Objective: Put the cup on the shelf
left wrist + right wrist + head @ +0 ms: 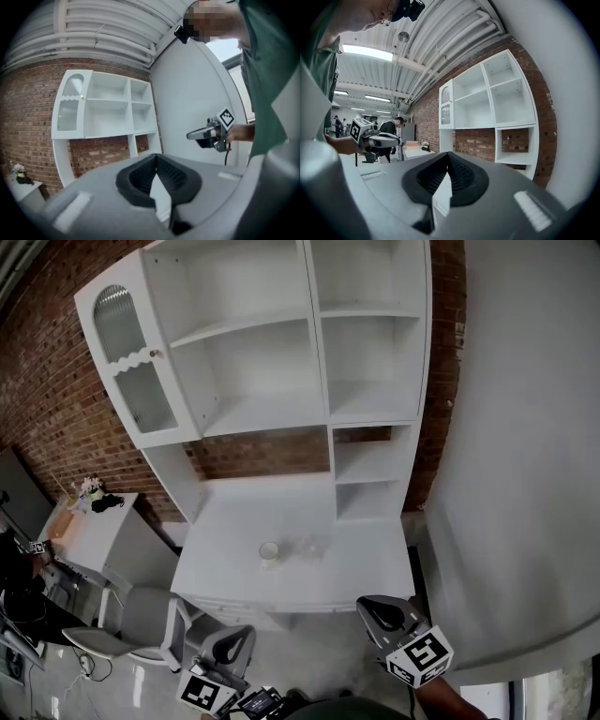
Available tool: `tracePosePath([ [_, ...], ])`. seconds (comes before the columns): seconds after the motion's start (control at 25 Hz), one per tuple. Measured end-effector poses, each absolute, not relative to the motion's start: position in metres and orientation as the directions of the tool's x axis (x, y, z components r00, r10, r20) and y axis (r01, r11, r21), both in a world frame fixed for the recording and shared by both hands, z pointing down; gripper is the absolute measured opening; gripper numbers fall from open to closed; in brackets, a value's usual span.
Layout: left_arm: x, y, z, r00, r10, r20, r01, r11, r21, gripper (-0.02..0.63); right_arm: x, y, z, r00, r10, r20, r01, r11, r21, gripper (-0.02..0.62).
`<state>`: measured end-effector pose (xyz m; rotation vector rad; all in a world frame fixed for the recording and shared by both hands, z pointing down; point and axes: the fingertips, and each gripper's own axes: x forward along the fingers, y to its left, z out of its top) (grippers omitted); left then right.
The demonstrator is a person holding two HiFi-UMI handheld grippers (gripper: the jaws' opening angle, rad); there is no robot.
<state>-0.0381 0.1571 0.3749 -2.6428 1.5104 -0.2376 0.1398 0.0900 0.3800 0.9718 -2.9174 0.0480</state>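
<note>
A small white cup [269, 554] stands on the counter of the white shelf unit [281, 413], near the counter's front middle. Something clear and glassy [307, 546] sits just right of it. Both grippers hang well short of the counter, above the floor. My left gripper [232, 641] is at the bottom left, shut and empty. My right gripper [380, 612] is at the bottom right, also shut with nothing in it. In the left gripper view the closed left gripper [157, 180] faces the shelf unit [108, 112], with the right gripper [206, 135] alongside. The right gripper view shows its closed jaws and the left gripper [377, 139]; the cup is hidden there.
A grey office chair [141, 615] stands left of the counter on the floor. Beyond it is a small white side table [98, 521] with flowers. A white wall [525, 427] runs along the right. The cabinet's glass door [131, 362] is swung open at upper left.
</note>
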Motion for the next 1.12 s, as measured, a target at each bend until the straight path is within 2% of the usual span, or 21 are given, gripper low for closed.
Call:
tracePosePath([
  [0.48,-0.057,0.100,0.380,0.593,-0.802,0.078,-0.790,-0.597,-0.136,0.002,0.131,0.063,0.387,-0.721,-0.684,0.112,-0.688,0.725,-0.005,0.006],
  [1.12,-0.133,0.010,0.377,0.665,-0.744,0.065,-0.736,-0.667,-0.116,0.002,0.054,-0.011,0.381,-0.652,-0.748,0.126,-0.753,0.658,0.005,0.006],
])
